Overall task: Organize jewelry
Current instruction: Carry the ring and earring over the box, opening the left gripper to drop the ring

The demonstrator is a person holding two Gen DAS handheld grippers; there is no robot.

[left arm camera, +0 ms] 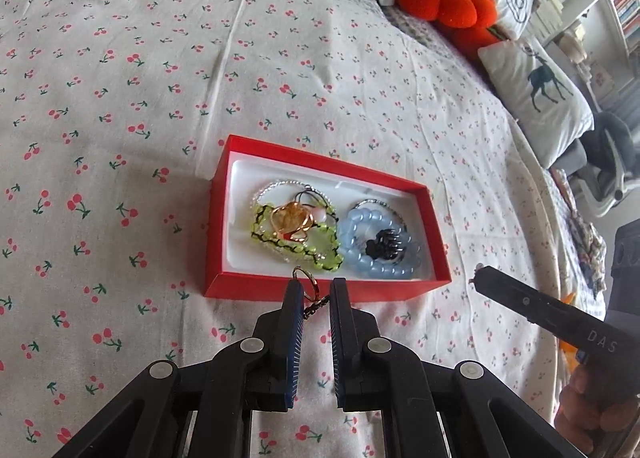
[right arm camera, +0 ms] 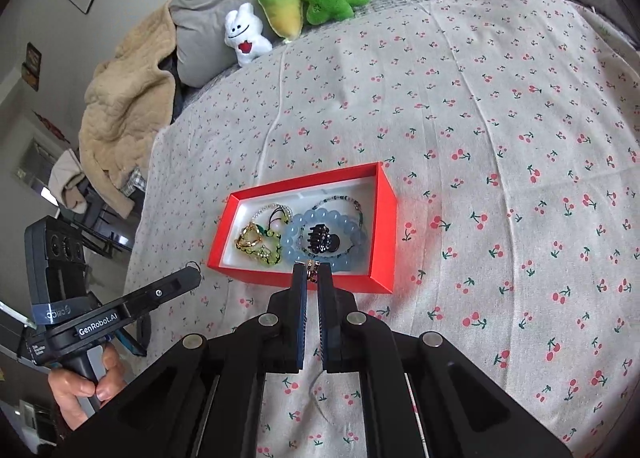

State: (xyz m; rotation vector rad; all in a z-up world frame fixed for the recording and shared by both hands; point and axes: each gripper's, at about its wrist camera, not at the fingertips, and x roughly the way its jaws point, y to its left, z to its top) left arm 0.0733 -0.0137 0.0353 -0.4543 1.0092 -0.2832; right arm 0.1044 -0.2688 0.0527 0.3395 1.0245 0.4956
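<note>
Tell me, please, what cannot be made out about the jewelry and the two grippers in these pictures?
- Left wrist view: the gold ring on a dark chain in the left gripper; the fingers hide its lower part.
- Right wrist view: the small gold piece in the right gripper is too small to identify.
- Both views: the yellow-green beaded bracelet and gold-wire heart ornament tangle in the red cardboard box; the count is unclear.

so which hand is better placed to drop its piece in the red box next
Right, probably. The right tongs sit over the red box's near rim, with their small gold piece beside the blue bead bracelet. The left tongs pinch a ring on a chain just short of the near wall.
</note>
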